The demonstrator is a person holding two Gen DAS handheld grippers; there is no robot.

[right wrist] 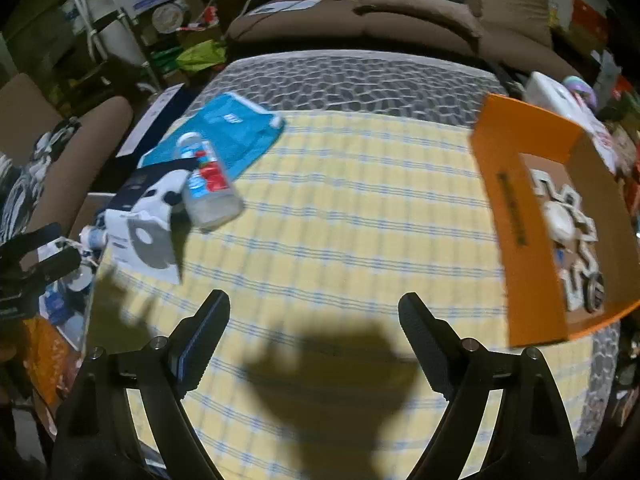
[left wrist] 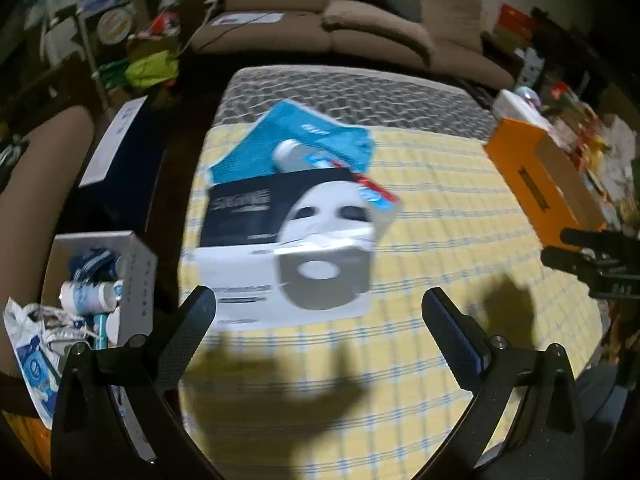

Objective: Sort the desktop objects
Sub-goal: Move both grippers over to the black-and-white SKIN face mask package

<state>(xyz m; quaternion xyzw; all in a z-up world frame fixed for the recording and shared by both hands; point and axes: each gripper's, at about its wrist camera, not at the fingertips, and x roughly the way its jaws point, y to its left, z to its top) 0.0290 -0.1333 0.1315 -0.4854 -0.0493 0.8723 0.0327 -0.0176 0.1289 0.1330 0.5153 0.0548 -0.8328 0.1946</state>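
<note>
Both my left gripper (left wrist: 318, 312) and right gripper (right wrist: 314, 316) hang spread and empty. The tube (left wrist: 316, 160) lies atop the face-mask packet (left wrist: 288, 240); I should straddle its body squarely before closing.

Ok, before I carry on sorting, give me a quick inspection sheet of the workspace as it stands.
Surface: yellow checked cloth over a grey patterned cover; the middle is bare.
Job's things: face mask pack lies on a blue pouch, with a clear bottle across both. Orange box at the right, open, holding white pieces. White box at the left, holding small bottles.
Clutter: plastic bag beside the white box.
Grippers: left gripper and right gripper both open, holding nothing, above the cloth.
Cables: nothing seen on the cloth.
Surroundings: brown sofa behind, crowded shelves on both sides.
</note>
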